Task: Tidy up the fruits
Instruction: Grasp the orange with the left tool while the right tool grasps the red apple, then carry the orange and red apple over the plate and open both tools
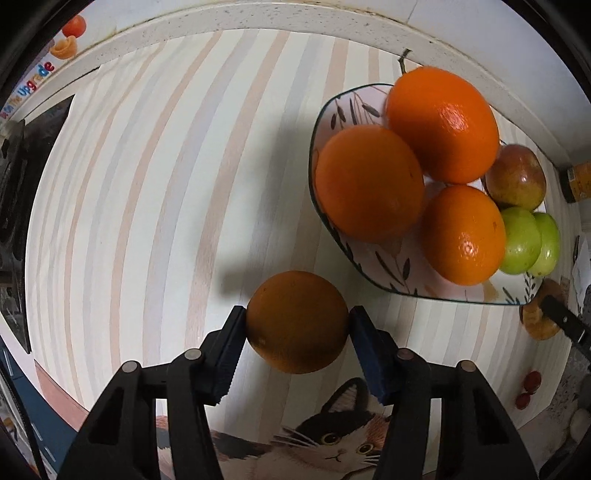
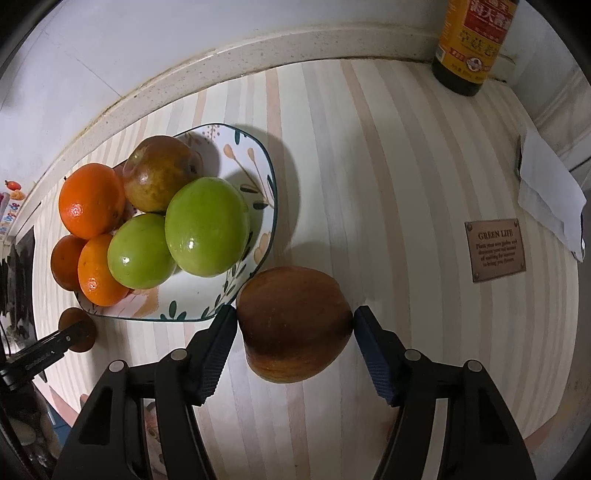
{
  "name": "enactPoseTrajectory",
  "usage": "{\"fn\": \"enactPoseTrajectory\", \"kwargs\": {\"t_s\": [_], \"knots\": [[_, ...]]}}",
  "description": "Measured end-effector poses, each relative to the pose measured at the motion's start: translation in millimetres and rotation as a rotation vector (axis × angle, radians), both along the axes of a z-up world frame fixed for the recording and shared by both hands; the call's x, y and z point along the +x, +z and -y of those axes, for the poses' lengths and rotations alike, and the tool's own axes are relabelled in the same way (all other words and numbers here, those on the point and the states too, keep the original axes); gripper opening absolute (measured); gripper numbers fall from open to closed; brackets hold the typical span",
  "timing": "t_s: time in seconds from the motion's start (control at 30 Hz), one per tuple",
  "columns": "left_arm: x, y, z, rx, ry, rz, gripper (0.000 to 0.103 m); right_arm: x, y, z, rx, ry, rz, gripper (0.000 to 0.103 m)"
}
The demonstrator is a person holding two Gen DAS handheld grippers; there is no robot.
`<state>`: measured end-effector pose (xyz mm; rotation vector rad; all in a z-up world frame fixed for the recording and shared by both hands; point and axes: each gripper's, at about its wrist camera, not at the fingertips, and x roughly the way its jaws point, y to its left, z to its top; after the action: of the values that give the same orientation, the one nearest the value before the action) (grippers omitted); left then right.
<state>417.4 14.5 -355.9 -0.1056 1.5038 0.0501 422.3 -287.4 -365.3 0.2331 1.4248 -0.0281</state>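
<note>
My left gripper [image 1: 297, 319] is shut on an orange [image 1: 297, 321] just above the striped mat, in front of and to the left of a patterned plate [image 1: 373, 94]. The plate holds three oranges [image 1: 369, 182], a red-brown apple [image 1: 515, 177] and two green apples [image 1: 521, 240]. My right gripper [image 2: 294, 321] is shut on a red-brown apple [image 2: 293, 325] in front of and to the right of the same plate [image 2: 258, 147]. In the right wrist view the left gripper [image 2: 79, 334] and its orange [image 2: 72, 319] show at the far left.
A dark sauce bottle [image 2: 472, 40] stands at the back right corner. A white folded paper [image 2: 546, 192] and a brown label [image 2: 495, 249] lie to the right. A raised counter edge [image 1: 258, 18] runs along the back. A cat picture [image 1: 340, 439] is on the mat's near part.
</note>
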Motion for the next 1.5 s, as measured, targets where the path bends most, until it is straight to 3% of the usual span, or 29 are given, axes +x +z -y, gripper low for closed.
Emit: {"fn": "enactPoseTrajectory", "kwargs": {"t_s": [0.2,0.47,0.63,1.03,1.2,1.4,1.5], "knots": [[-23.0,8.1,9.1,-0.022,-0.025,-0.003,0.053,-8.3,1.4,-11.1,0.018,0.012,-0.006,0.067],[-64.8,20.1,30.1,-0.083,-0.086,-0.014,0.053,-59.8,3.0,-56.0,0.117,0.166,-0.038,0.067],[-67.2,6.7,36.5,-0.082,-0.087,-0.041,0.053,-69.3,-4.2,-76.3,0.081,0.207,-0.012,0.067],[-55.2,-8.0,35.3,-0.086,-0.07,-0.053,0.053,-71.4,-12.7,-90.9,0.079,0.182,-0.017,0.068],[-55.0,-1.4,27.4,-0.077,-0.076,-0.049,0.053,-59.3,-11.6,-69.0,0.151,0.117,-0.001,0.068],[-56.1,-2.4,28.6,-0.079,-0.07,-0.048,0.053,-57.2,-11.3,-76.2,0.108,0.154,0.014,0.066],[-51.6,9.5,27.3,-0.088,-0.067,-0.041,0.053,-58.7,-11.2,-73.1,0.138,0.132,0.011,0.066]]}}
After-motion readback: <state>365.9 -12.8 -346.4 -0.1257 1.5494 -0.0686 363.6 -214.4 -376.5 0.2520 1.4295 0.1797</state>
